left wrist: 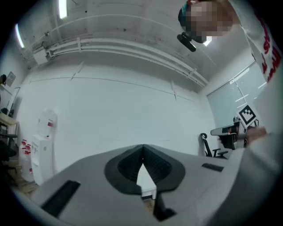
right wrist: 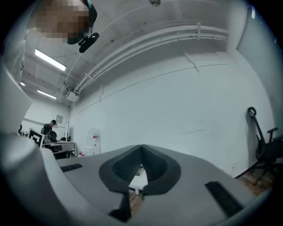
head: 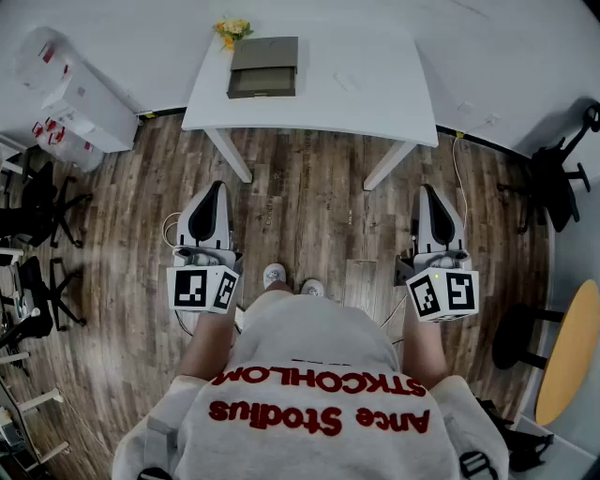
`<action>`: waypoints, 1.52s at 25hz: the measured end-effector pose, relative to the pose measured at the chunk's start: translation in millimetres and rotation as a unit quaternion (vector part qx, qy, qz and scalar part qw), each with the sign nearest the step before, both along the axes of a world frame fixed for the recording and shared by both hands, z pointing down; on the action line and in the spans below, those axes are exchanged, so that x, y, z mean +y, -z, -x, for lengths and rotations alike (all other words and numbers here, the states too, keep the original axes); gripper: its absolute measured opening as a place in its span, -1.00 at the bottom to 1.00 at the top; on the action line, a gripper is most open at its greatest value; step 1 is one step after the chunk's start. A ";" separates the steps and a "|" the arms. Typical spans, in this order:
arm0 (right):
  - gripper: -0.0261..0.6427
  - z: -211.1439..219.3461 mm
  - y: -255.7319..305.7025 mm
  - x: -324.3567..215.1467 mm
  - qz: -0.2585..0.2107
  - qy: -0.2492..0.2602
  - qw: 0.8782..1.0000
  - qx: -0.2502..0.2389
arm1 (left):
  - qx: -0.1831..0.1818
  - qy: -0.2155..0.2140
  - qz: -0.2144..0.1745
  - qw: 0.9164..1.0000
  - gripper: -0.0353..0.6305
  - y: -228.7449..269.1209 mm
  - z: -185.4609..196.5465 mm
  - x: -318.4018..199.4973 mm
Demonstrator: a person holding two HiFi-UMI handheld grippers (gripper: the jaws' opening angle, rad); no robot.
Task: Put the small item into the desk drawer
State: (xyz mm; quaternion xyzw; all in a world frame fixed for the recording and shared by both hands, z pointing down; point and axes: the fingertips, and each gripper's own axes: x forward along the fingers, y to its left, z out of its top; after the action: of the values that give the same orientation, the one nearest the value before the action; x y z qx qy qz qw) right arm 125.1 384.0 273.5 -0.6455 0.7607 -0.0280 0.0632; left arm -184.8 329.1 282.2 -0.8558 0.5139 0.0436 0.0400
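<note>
**Both pairs of fingers shut and empty, well short of the worktop**

The desk drawer (head: 263, 67) sits upper centre on the white worktop (head: 394, 112), well apart from both grippers. The left gripper (head: 214, 192) is nearer to it than the right gripper (head: 429, 195). A faint pale shape (head: 346, 82) right of the drawer may be the small item. The drawer's contents are hidden.

Lit brightly and evenly by ceiling strip lamps (left wrist: 63, 9); faint soft shadows under the desk (head: 375, 94); heavy fisheye bending and dark corners in both gripper views.

Wood plank floor (head: 309, 187), white walls (left wrist: 132, 106), white table (head: 375, 84), black office chairs (head: 555, 183), strip lights (right wrist: 49, 59)
</note>
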 end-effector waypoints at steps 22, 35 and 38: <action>-0.91 -11.8 5.8 -22.1 -0.012 0.006 0.999 -0.033 | -0.008 -0.009 -0.001 1.000 -0.87 5.1 -17.9 -26.4; -0.91 -23.0 6.7 -115.4 -0.004 -0.007 1.000 -0.030 | 0.008 -0.024 0.004 1.000 -0.87 2.1 -32.7 -134.1; -0.90 -24.0 9.5 -142.3 -0.005 -0.009 1.000 -0.029 | 0.009 -0.026 0.002 1.000 -0.87 6.2 -34.7 -164.7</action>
State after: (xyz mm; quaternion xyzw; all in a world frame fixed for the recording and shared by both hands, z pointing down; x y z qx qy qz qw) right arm 149.1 241.6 264.0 -0.6507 0.7529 -0.0426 0.0888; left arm -150.1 164.5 276.0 -0.8685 0.4920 0.0510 0.0328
